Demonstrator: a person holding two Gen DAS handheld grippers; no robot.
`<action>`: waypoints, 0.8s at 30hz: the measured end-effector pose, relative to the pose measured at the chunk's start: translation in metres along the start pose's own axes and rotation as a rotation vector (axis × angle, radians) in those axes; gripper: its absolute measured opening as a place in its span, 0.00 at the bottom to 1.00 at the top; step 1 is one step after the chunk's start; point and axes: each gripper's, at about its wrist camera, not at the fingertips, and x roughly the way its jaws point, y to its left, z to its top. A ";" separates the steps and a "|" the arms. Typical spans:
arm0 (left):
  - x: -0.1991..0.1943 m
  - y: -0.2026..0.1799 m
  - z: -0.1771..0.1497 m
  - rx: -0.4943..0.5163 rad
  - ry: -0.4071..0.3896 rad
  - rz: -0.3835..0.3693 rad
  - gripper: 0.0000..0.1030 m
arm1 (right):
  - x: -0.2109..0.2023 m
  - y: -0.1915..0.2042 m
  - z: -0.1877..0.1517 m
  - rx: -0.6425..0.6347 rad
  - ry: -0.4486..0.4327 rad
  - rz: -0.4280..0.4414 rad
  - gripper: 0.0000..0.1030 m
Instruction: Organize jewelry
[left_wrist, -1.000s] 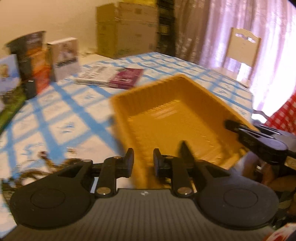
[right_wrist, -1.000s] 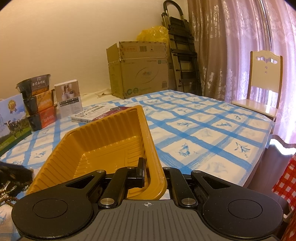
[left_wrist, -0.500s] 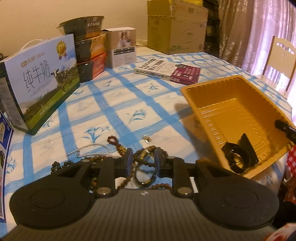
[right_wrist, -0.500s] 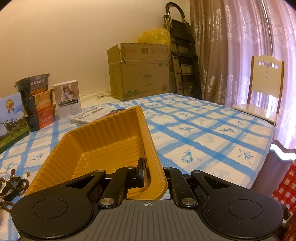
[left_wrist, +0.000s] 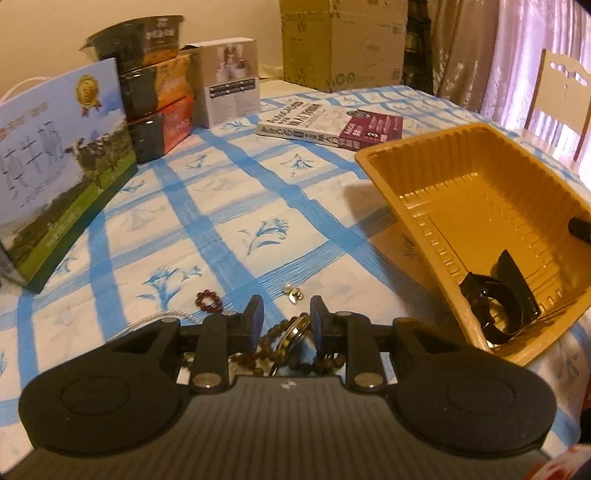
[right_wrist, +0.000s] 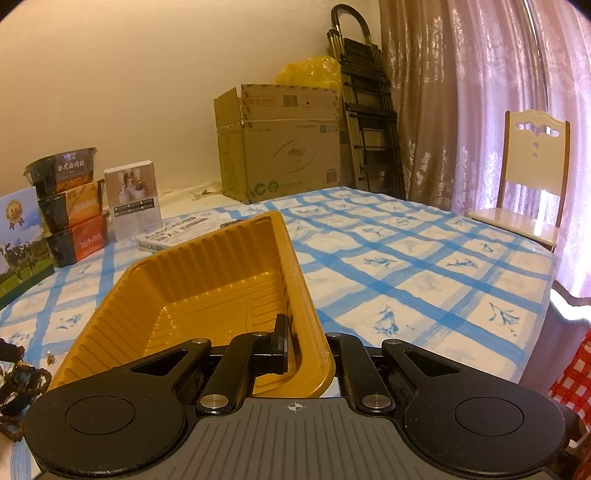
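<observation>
Bracelets (left_wrist: 291, 343) lie heaped on the surface between our spread left claw (left_wrist: 284, 321); we should lower squarely over one strand before closing, while our right claw (right_wrist: 306, 343) pinches the yellow tray (right_wrist: 207, 273) rim steady.

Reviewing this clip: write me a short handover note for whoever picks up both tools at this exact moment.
Left tool: open, empty, poised over the heap of beaded bracelets on the checked tablecloth.
Right tool: shut on the near rim of the yellow plastic tray, steadying it.
Done: one black watch lies in the tray's near corner.
Left: the bracelet heap, a small dark red bead ring, a pearl earring and a pale chain, all on the cloth beside the tray.
Suggested next: probably close the left tool on a bracelet and carry it to the tray.
</observation>
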 end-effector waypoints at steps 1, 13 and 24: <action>0.005 -0.002 0.001 0.004 0.003 -0.002 0.23 | 0.002 0.001 0.001 -0.001 -0.001 0.000 0.07; 0.054 -0.012 0.008 0.044 0.056 0.039 0.23 | 0.010 0.004 0.003 -0.003 -0.005 0.004 0.07; 0.058 -0.019 0.006 0.088 0.034 0.036 0.08 | 0.010 0.003 0.003 -0.003 -0.004 0.005 0.07</action>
